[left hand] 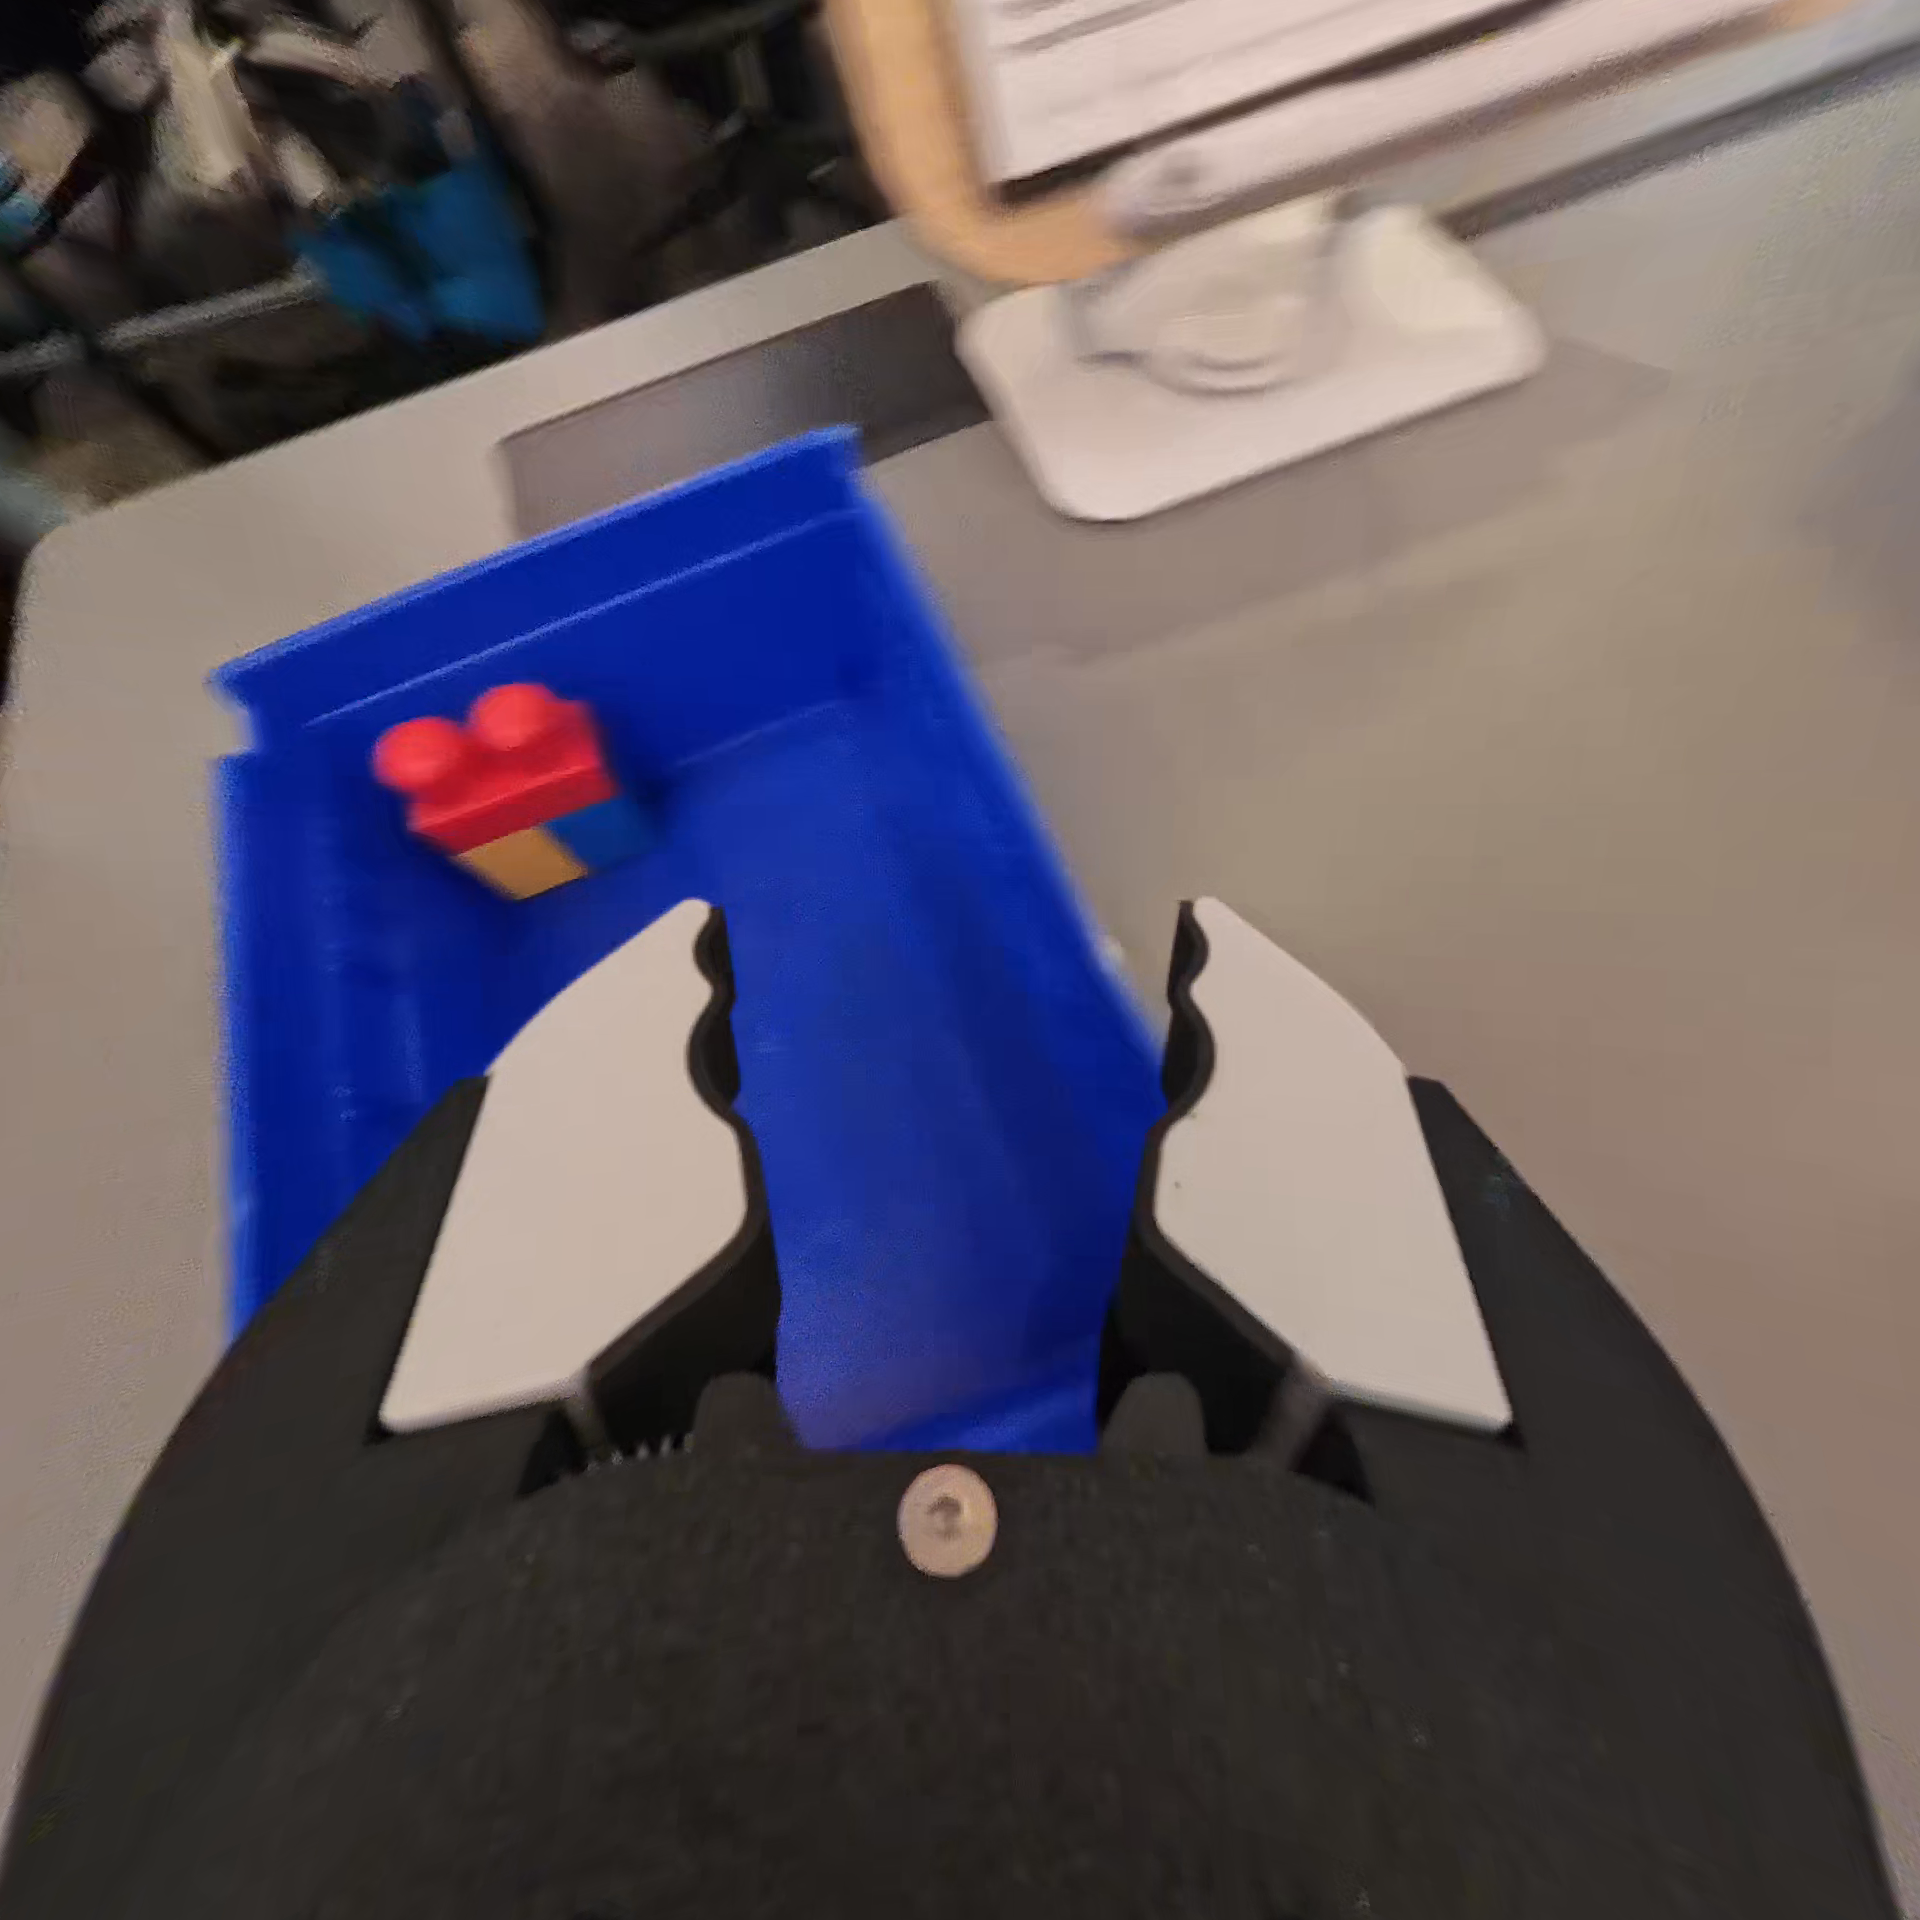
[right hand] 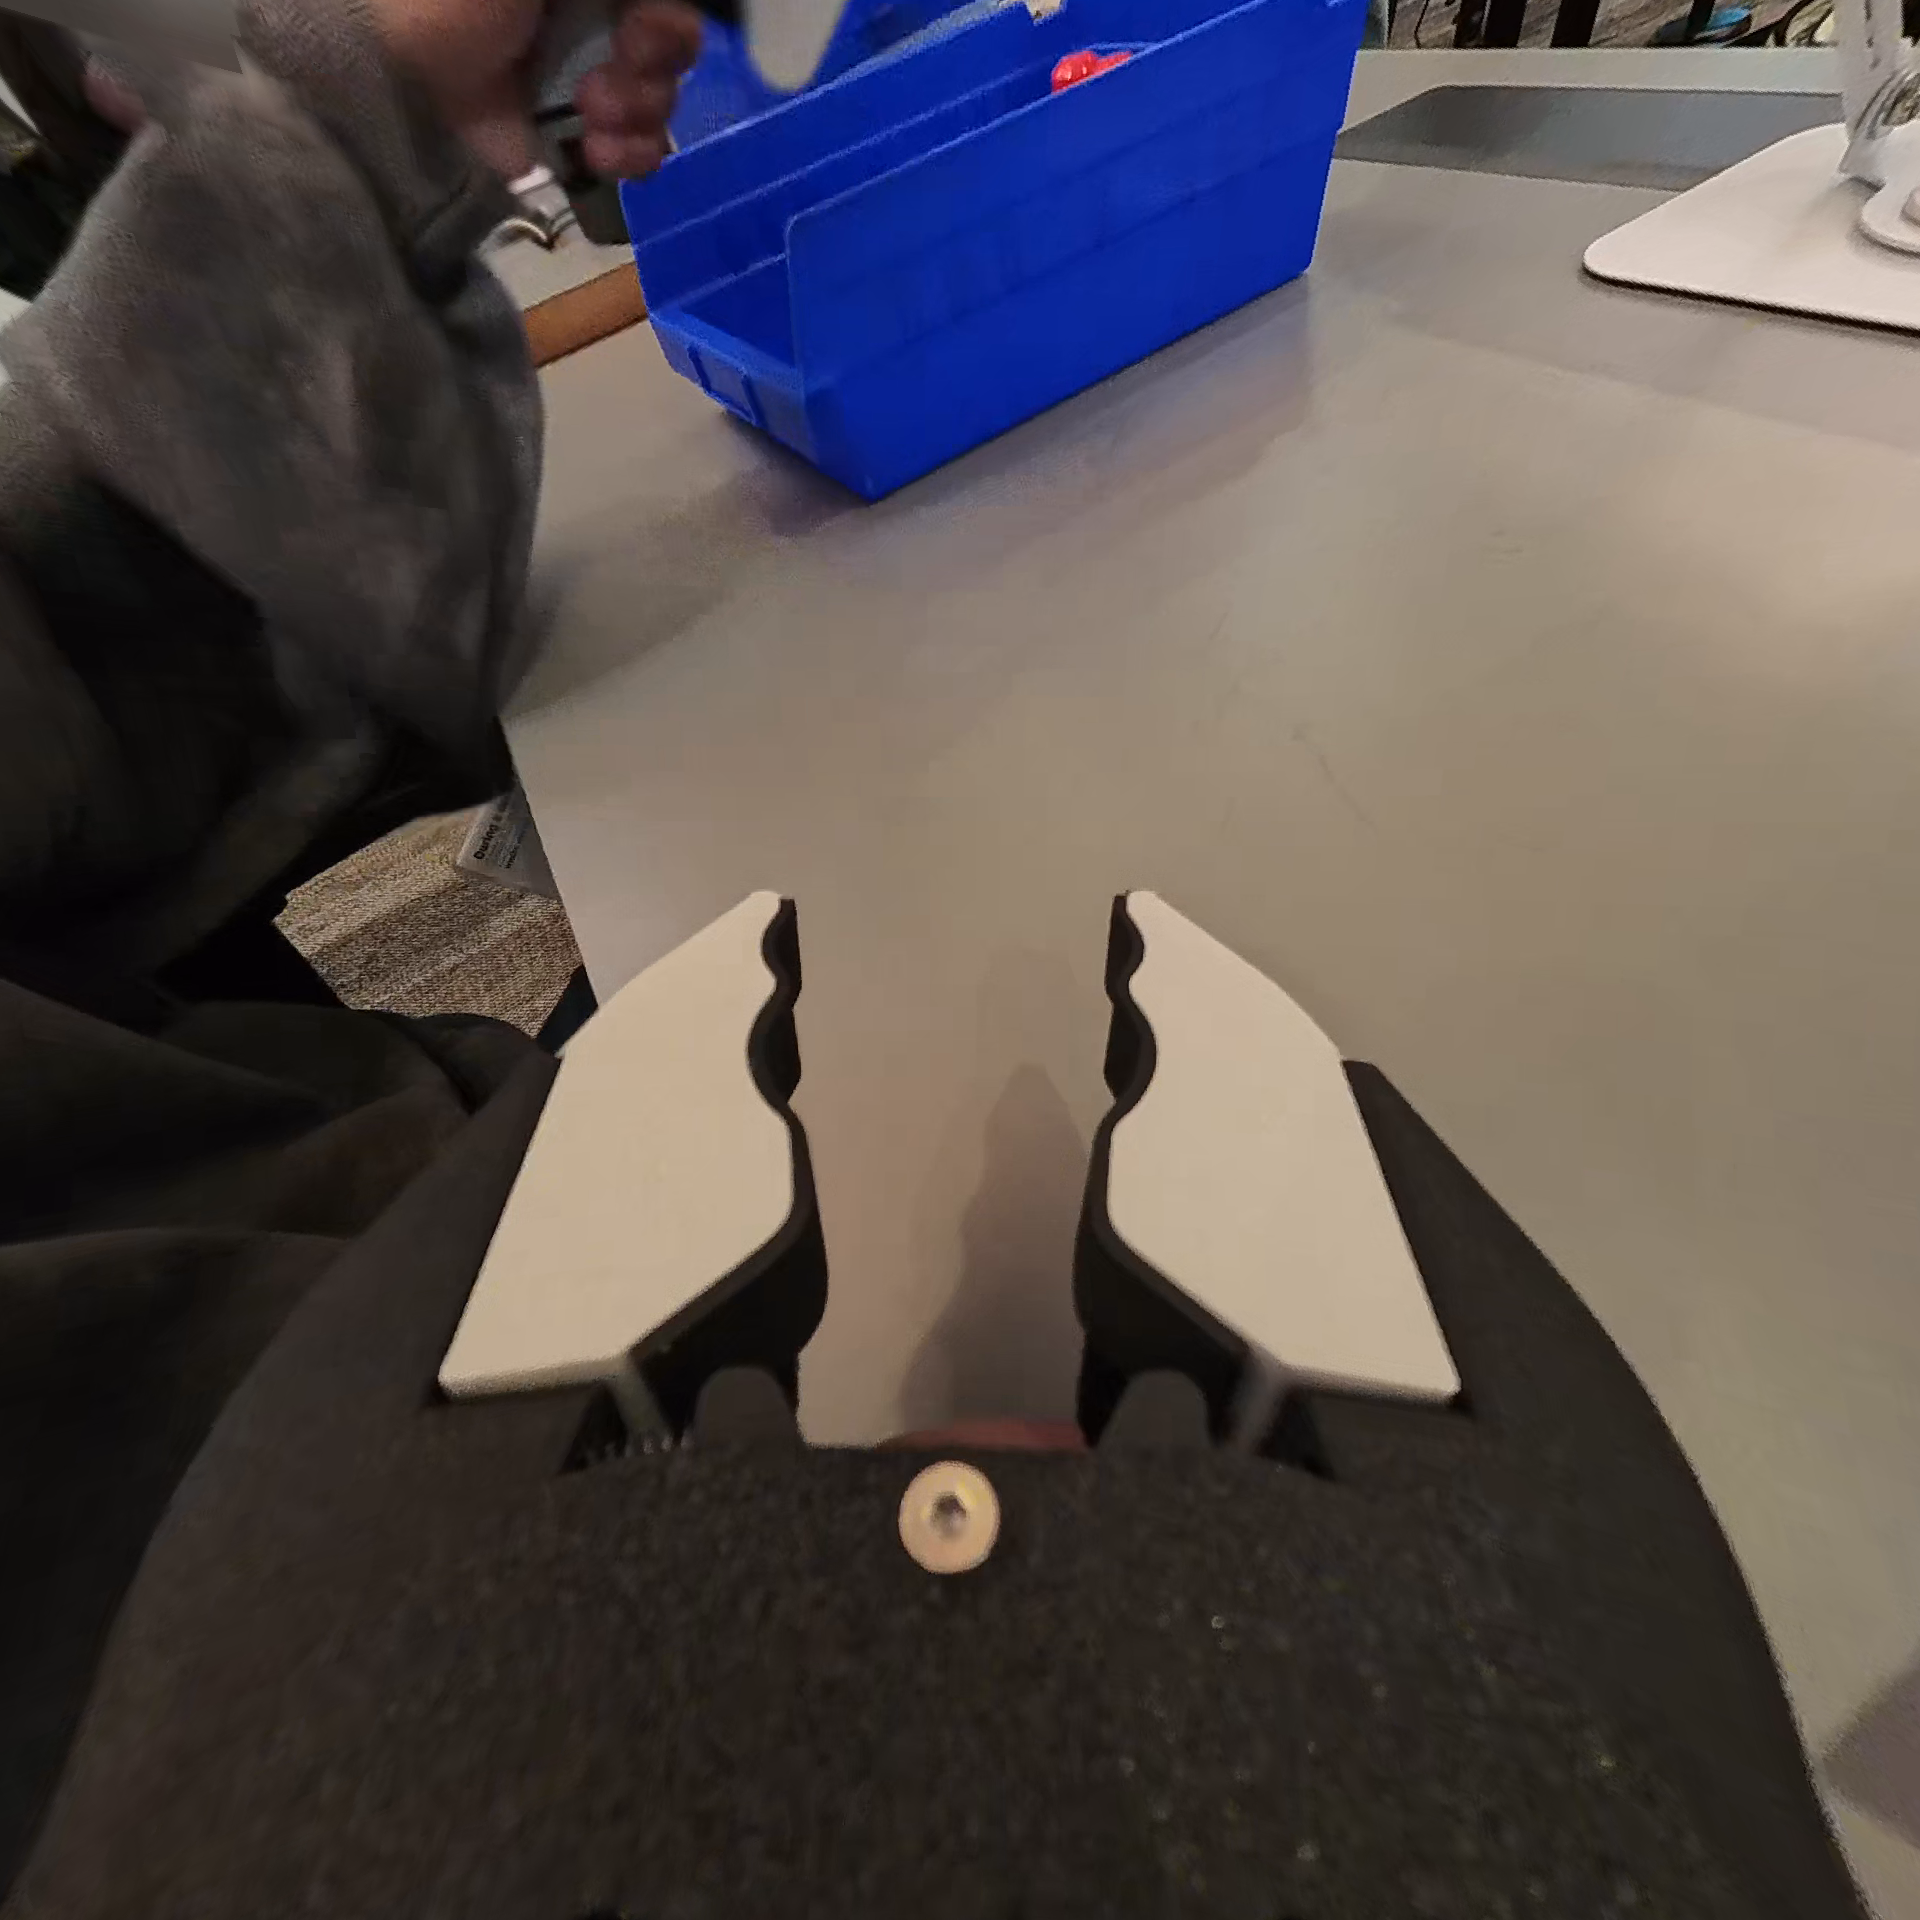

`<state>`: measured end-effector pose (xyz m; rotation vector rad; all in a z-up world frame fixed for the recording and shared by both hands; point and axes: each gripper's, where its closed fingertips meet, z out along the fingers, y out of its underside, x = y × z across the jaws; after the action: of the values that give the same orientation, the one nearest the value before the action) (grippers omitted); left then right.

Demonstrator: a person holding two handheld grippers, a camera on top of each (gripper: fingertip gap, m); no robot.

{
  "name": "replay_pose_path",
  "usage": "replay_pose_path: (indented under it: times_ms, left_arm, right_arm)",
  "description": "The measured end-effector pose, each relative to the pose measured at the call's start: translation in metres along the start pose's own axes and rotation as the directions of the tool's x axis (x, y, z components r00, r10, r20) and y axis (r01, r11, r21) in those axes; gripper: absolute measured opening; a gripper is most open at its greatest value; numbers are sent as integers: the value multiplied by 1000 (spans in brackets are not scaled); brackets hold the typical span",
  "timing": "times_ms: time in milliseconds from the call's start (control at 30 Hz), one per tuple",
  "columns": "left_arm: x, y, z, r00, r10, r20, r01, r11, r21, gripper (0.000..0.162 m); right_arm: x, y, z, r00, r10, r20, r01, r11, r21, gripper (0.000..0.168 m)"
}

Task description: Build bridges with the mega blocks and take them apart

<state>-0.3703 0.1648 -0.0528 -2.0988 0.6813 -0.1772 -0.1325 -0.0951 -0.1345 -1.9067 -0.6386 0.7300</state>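
One block stack [left hand: 506,792] in bin's [left hand: 894,644] far-left corner | both grippers' fingers apart, empty: left gripper [left hand: 948,925] over bin, right gripper [right hand: 953,914] over bare bench [right hand: 1351,675] | we judge pick-up pending: left reaches stack.

Left gripper [left hand: 951,914] held out with both pale fingers spread wide, nothing between the black wavy pads, tips tilted downward. Right gripper [right hand: 953,904] hovering low over the desk near its front edge, fingers likewise parted and empty, pointing toward the far side. In the right wrist view, seen at upper left beyond the desk's left edge: a grey sleeve [right hand: 281,343] raised, and a hand [right hand: 582,83] wrapped round the other tool's handle, blurred.
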Motion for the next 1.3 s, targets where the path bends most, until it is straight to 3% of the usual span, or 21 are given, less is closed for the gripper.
replay_pose_path:
  times_ms: [200, 367, 800, 900, 1167, 1300]
  left_arm:
    - [-92, 12, 98, 968, -203, 148, 220, 970, -106, 85]
    - [-129, 26, 134, 941, -251, 225, 284, 951, -125, 84]
    - [-147, 30, 139, 926, -228, 302, 260, 963, -70, 84]
    - [-153, 36, 138, 910, -160, 382, 216, 971, -108, 68]
    - [-135, 43, 132, 948, -154, 278, 204, 966, -161, 44]
    - [-127, 51, 123, 953, -198, 230, 233, 963, -138, 40]
  right_arm:
    - [-5, 3, 2, 999, -33, 15, 33, 999, -23, 57]
    - [-7, 5, -2, 999, -26, 27, 27, 999, -18, 56]
    - [-7, 8, -7, 996, 42, 76, -40, 999, -26, 54]
    - [-9, 11, -5, 996, 28, 80, -24, 999, -48, 54]
    - [-13, 15, -2, 997, -6, 79, 13, 997, -79, 53]
    - [-13, 14, -3, 997, -7, 80, 13, 997, -75, 53]
